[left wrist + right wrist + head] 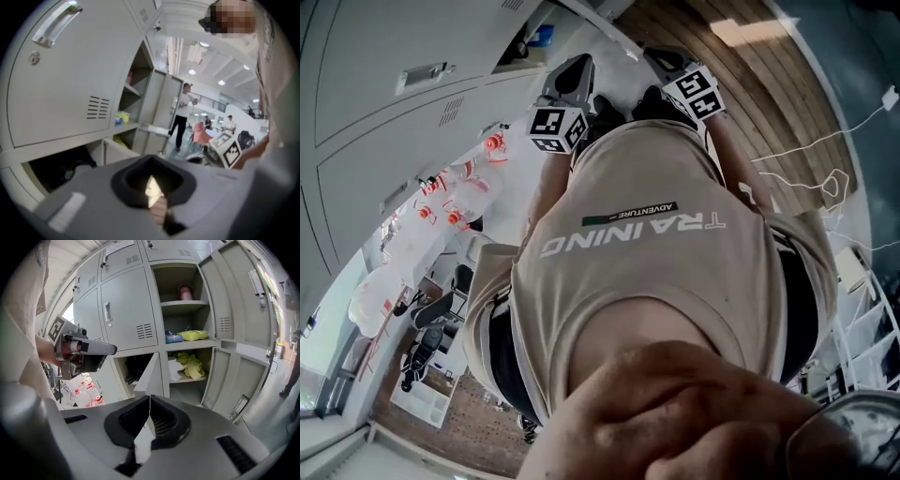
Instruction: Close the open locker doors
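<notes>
The grey lockers (126,310) fill the right gripper view. An upper locker stands open, its tall door (239,291) swung out to the right. Below it a lower door (241,380) hangs open, and a third small door (152,376) is ajar on the compartment to the left. My right gripper (149,405) is shut on nothing, well short of the doors. My left gripper (153,186) is also shut and empty, beside a closed door (61,79) with the open lockers (136,103) beyond. In the head view both grippers (572,89) (680,75) are held out above my shirt.
The open shelves hold a pink item (186,290), yellow cloth (196,335) and more yellow stuff (193,365); dark things lie in the lower left compartment (136,366). People (182,117) stand farther down the aisle. Bottles with red caps (455,197) lie on the floor.
</notes>
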`<state>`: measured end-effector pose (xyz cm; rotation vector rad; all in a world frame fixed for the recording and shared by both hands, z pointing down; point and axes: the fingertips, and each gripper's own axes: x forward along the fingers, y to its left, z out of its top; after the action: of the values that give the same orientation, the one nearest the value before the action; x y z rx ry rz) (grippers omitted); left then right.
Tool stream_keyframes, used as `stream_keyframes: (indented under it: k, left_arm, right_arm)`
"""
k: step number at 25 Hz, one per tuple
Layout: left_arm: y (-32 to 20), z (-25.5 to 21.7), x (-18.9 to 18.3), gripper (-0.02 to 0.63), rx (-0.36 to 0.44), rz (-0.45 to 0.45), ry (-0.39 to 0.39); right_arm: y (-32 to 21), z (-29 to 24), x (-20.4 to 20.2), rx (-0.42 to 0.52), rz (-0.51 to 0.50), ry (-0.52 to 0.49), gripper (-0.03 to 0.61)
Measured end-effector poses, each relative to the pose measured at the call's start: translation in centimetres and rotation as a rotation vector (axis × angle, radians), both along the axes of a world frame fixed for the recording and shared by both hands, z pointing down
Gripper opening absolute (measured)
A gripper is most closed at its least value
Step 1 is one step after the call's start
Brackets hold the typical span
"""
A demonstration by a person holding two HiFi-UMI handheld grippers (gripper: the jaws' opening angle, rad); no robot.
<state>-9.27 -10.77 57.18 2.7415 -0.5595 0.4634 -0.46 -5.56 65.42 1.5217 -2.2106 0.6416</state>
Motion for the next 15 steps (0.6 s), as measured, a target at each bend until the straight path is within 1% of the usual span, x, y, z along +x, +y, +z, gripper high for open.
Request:
stream_keyframes:
  k: [6, 8, 12, 15]
  left_arm:
    - [-0.5, -0.4, -2.4, 0.0, -0.004, -0.069, 0.026]
    - [-0.7, -0.2, -3.6, 0.0, -0.006, -0.091, 0.019]
    - [-0.8, 0.4, -6.0, 0.0, -0.011, -0.128, -0.003]
    - [-1.1, 0.7, -7.9, 0.0, -0.018, -0.161, -0.009]
  right_arm:
    - [0.0, -0.2, -1.3, -0.007, -0.07, 0.052, 0.015]
    - [-0.4, -0.6, -2.1, 0.01, -0.065, 0.019, 0.015]
    - [-1.6, -1.3, -3.8, 0.017, -0.033, -0.107, 0.015]
    - [-2.1, -1.2, -5.3, 0.012, -0.044, -0.14, 0.015]
